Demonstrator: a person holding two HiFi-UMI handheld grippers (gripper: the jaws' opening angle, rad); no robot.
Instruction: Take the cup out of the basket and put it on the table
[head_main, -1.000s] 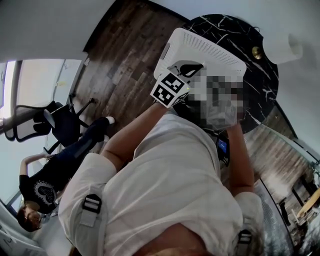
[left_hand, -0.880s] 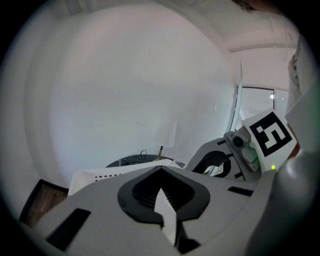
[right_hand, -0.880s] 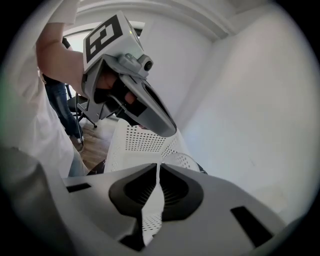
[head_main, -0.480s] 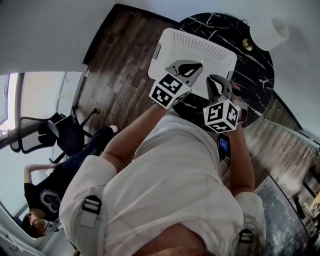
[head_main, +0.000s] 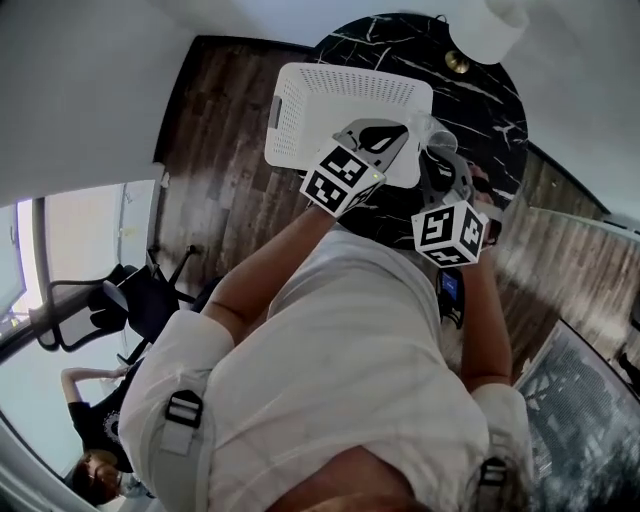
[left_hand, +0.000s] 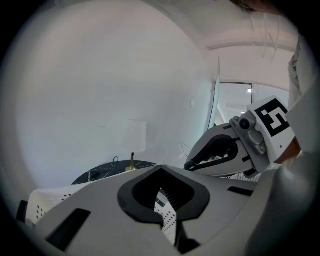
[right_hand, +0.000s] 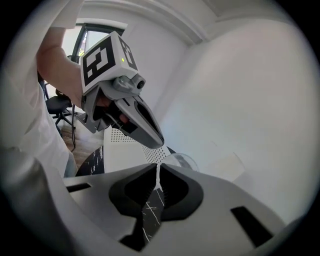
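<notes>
The right claw (right_hand: 157, 170) is shut to a thin slit, and the side of the clear cup (right_hand: 179, 160) looks pinched at its tips. The cup seems to be held up just past the right edge of the white basket (head_main: 300, 110), over the black desk (head_main: 490, 100). The left claw (left_hand: 160, 169) is shut on nothing, above the basket. The desk lies right under the cup, so a move down is likely all that is needed.

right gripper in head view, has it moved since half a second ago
Yes. Against the white basket, the right gripper has shifted right: its fingers lay over the basket's right end, now they sit past it above the black table.
</notes>
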